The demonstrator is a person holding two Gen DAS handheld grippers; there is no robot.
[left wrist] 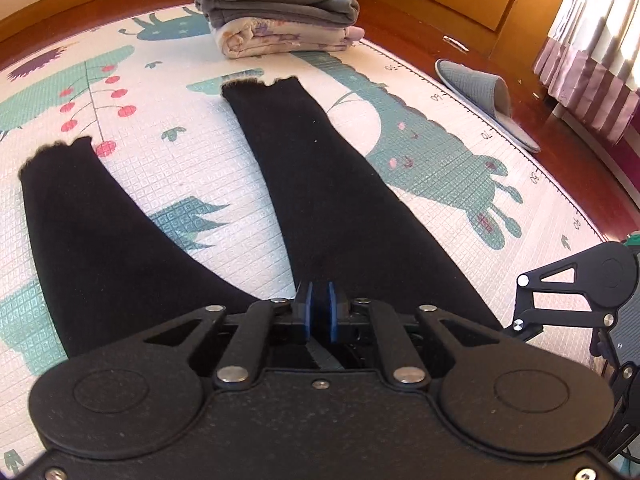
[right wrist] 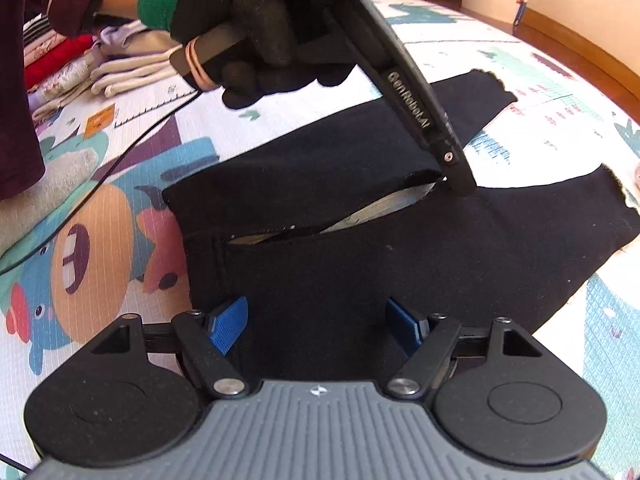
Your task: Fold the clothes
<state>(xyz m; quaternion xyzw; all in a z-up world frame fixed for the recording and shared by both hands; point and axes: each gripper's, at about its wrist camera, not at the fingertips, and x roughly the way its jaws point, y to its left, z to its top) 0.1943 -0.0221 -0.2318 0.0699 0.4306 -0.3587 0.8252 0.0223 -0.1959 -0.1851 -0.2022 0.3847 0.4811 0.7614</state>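
Note:
Black trousers [left wrist: 332,184] lie flat on the patterned play mat [left wrist: 180,152], both legs pointing away with frayed hems. My left gripper [left wrist: 319,312] is shut on the trousers at the waist. In the right wrist view, the left gripper [right wrist: 452,176] pinches the top layer of the waistband, held by a black-gloved hand [right wrist: 248,12], and the waist gapes open showing the pale lining. My right gripper [right wrist: 316,308] is open, its blue pads [right wrist: 228,324] spread wide over the near side of the trousers [right wrist: 360,248], gripping nothing.
A stack of folded grey and floral clothes [left wrist: 276,16] sits at the mat's far edge. A grey slipper [left wrist: 480,96] lies on the wooden floor to the right, near striped curtains [left wrist: 592,60]. Unfolded garments [right wrist: 80,64] are heaped far left, and a black cable [right wrist: 132,148] crosses the mat.

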